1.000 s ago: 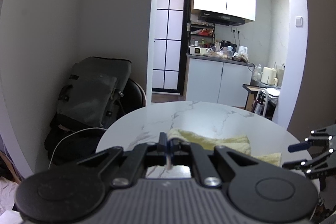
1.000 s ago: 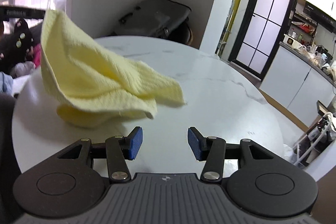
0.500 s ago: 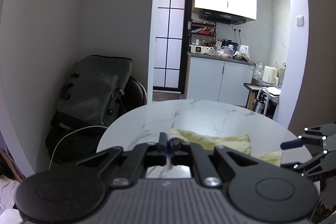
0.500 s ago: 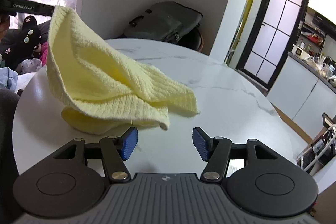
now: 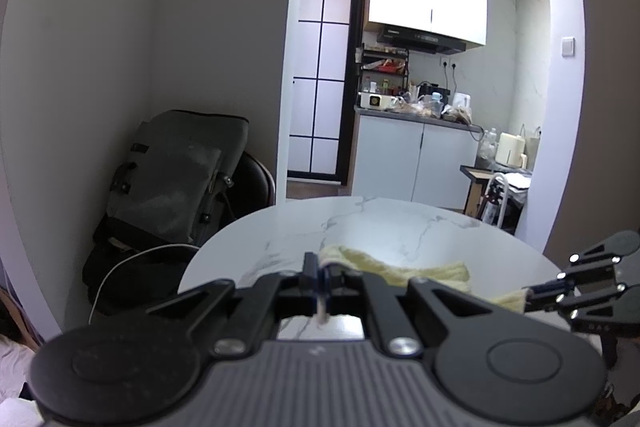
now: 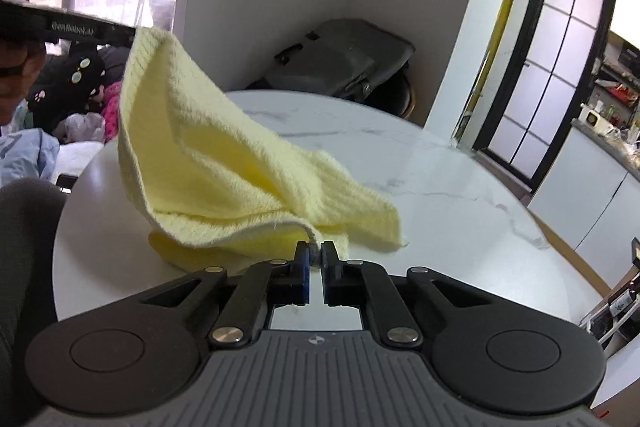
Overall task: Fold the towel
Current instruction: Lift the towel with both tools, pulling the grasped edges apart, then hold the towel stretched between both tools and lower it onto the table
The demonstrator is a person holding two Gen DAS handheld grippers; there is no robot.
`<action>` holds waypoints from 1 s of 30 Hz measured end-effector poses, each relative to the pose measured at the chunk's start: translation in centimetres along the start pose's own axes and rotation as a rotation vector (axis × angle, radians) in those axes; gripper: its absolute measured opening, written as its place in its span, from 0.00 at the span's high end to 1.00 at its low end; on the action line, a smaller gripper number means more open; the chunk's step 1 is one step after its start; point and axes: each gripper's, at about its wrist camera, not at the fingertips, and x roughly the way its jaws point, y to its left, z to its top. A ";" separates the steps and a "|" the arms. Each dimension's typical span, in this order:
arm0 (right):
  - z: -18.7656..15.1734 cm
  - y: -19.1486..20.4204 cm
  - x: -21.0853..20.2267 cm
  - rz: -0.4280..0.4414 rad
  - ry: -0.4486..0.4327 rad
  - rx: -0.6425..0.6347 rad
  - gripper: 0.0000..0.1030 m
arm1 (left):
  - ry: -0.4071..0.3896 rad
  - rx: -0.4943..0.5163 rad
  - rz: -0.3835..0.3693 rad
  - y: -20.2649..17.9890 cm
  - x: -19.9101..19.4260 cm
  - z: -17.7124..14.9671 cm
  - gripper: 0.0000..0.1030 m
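A pale yellow towel (image 6: 224, 179) lies bunched on the round white marble table (image 6: 460, 195). One corner is lifted high at the left, held by my left gripper (image 5: 320, 269), which is shut on it. My right gripper (image 6: 315, 251) is shut on another corner of the towel near the table's front. In the left wrist view the towel (image 5: 400, 269) stretches low across the table from my left gripper to the right gripper (image 5: 536, 293) at the right edge.
A grey backpack (image 5: 176, 171) sits on a dark chair beside the table's far left. Beyond the table is a kitchen with white cabinets (image 5: 416, 163) and a glass door (image 5: 320, 99). Clothes lie in a pile (image 6: 80, 99) behind the towel.
My right gripper moved forward to the towel's near corner and closed on it; it was open before. My left gripper stayed shut on its corner.
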 end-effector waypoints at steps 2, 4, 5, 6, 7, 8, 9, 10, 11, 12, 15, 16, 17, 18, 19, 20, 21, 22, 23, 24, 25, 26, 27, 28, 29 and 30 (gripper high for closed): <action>0.4 -0.3 -0.7 -0.026 -0.019 0.005 0.94 | -0.017 -0.006 -0.005 -0.1 -0.3 0.2 0.97; 0.8 -0.7 -1.6 -0.051 -0.036 0.006 0.94 | -0.033 -0.009 -0.010 -0.3 -0.5 0.5 0.97; 0.9 -0.8 -1.9 -0.057 -0.041 0.007 0.94 | -0.035 -0.009 -0.010 -0.3 -0.6 0.5 0.97; 1.1 -0.9 -2.3 -0.066 -0.048 0.007 0.94 | -0.044 -0.010 -0.010 -0.3 -0.8 0.7 0.97; 1.3 -1.1 -2.8 -0.080 -0.060 0.009 0.94 | -0.052 -0.011 -0.009 -0.3 -1.0 0.9 0.97; 1.6 -1.2 -3.4 -0.095 -0.074 0.013 0.94 | -0.054 -0.011 -0.008 -0.3 -1.1 1.0 0.97; 1.8 -1.5 -4.0 -0.108 -0.087 0.017 0.94 | -0.068 -0.010 -0.007 -0.3 -1.5 1.4 0.97; 2.1 -1.7 -4.5 -0.120 -0.100 0.020 0.94 | -0.080 -0.009 -0.008 -0.4 -1.7 1.8 0.97; 2.4 -1.9 -5.0 -0.132 -0.113 0.023 0.94 | -0.092 -0.007 -0.009 -0.5 -2.0 2.1 0.97; 2.6 -2.0 -5.4 -0.145 -0.123 0.024 0.94 | -0.105 -0.004 -0.010 -0.6 -2.2 2.5 0.97; 3.6 -2.7 -7.1 -0.187 -0.164 0.025 0.94 | -0.141 0.004 -0.016 -1.0 -2.9 3.5 0.97; 4.0 -2.9 -7.7 -0.201 -0.177 0.023 0.94 | -0.155 0.009 -0.019 -1.2 -3.2 3.9 0.97; 4.3 -3.1 -8.2 -0.212 -0.187 0.019 0.94 | -0.169 0.015 -0.021 -1.4 -3.6 4.3 0.97; 4.7 -3.2 -8.7 -0.225 -0.198 0.015 0.94 | -0.181 0.022 -0.022 -1.5 -3.9 4.7 0.97; 5.0 -3.3 -9.2 -0.239 -0.208 0.010 0.94 | -0.192 0.028 -0.024 -1.7 -4.2 5.0 0.97; 5.4 -3.4 -9.6 -0.250 -0.218 0.006 0.94 | -0.203 0.035 -0.025 -1.8 -4.5 5.4 0.97; 5.6 -3.6 -10.0 -0.257 -0.225 0.003 0.94 | -0.214 0.041 -0.025 -1.9 -4.9 5.8 0.97; 6.2 -3.7 -10.9 -0.275 -0.243 -0.003 0.94 | -0.225 0.048 -0.025 -2.1 -5.2 6.1 0.97; 6.5 -3.7 -11.4 -0.286 -0.255 -0.006 0.94 | -0.236 0.055 -0.025 -2.2 -5.6 6.5 0.97; 6.8 -3.7 -11.9 -0.295 -0.266 -0.008 0.94 | -0.243 0.059 -0.025 -2.3 -5.9 6.7 0.97; 7.1 -3.6 -12.4 -0.304 -0.280 -0.010 0.94 | -0.257 0.067 -0.025 -2.5 -6.4 7.1 0.97; 7.3 -3.5 -12.9 -0.311 -0.293 -0.011 0.94 | -0.270 0.073 -0.024 -2.6 -6.9 7.4 0.97; 7.5 -3.3 -13.4 -0.318 -0.306 -0.014 0.94 | -0.277 0.077 -0.024 -2.7 -7.3 7.5 0.97; 7.7 -3.1 -13.9 -0.325 -0.318 -0.016 0.94 | -0.289 0.084 -0.024 -2.9 -7.9 7.8 0.97; 8.0 -2.9 -14.3 -0.331 -0.331 -0.019 0.94 | -0.298 0.089 -0.024 -3.0 -8.3 8.0 0.97; 8.1 -2.8 -14.7 -0.337 -0.341 -0.022 0.94 | -0.306 0.094 -0.024 -3.2 -8.7 8.2 0.97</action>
